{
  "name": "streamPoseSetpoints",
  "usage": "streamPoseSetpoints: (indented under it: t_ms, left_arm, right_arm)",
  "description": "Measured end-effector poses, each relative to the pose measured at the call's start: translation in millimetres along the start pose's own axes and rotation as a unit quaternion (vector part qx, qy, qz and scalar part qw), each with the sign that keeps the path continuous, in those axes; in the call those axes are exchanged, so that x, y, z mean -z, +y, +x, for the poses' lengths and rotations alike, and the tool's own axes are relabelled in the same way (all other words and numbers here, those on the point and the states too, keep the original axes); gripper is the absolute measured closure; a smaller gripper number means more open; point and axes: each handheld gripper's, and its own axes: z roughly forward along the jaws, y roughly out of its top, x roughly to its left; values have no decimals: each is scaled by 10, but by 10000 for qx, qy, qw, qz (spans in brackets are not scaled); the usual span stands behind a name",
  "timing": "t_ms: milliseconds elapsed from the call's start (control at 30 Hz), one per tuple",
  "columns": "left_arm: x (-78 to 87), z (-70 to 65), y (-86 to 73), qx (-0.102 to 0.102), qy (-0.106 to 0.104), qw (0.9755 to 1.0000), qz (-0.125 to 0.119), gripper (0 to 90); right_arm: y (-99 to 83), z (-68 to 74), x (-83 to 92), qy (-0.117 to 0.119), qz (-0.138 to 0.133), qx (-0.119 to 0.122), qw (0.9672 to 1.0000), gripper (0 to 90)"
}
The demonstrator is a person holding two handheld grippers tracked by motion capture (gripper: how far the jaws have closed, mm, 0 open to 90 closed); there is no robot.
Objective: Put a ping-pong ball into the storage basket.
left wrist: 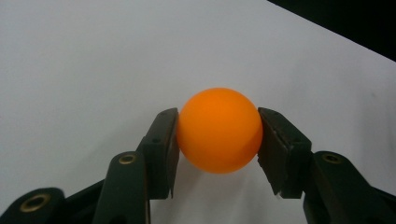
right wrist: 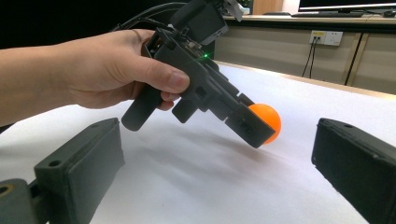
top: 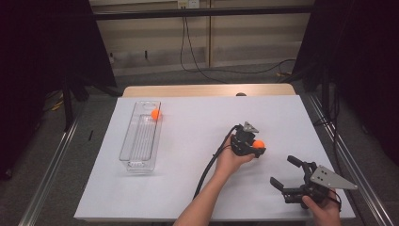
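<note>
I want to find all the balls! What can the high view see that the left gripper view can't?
High view alone: a clear bin with a second orange ball at its far end, and the right gripper, jaws open. Left gripper view alone: both pads pressing the held ball's sides. Both: the left gripper shut on the orange ball over the white table.

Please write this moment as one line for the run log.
left hand-held gripper: shut on small orange plastic ball | right hand-held gripper: open, empty | clear plastic tray: second orange ball inside
</note>
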Motion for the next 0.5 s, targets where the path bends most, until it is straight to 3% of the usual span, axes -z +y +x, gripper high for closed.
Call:
streamPoseSetpoints:
  t_ms: [500]
  left_arm:
    - [121, 32, -61, -26, 93, 9999, 101, 509]
  right_arm:
    - [0, -3, -2, -2, -5, 6, 10000, 19]
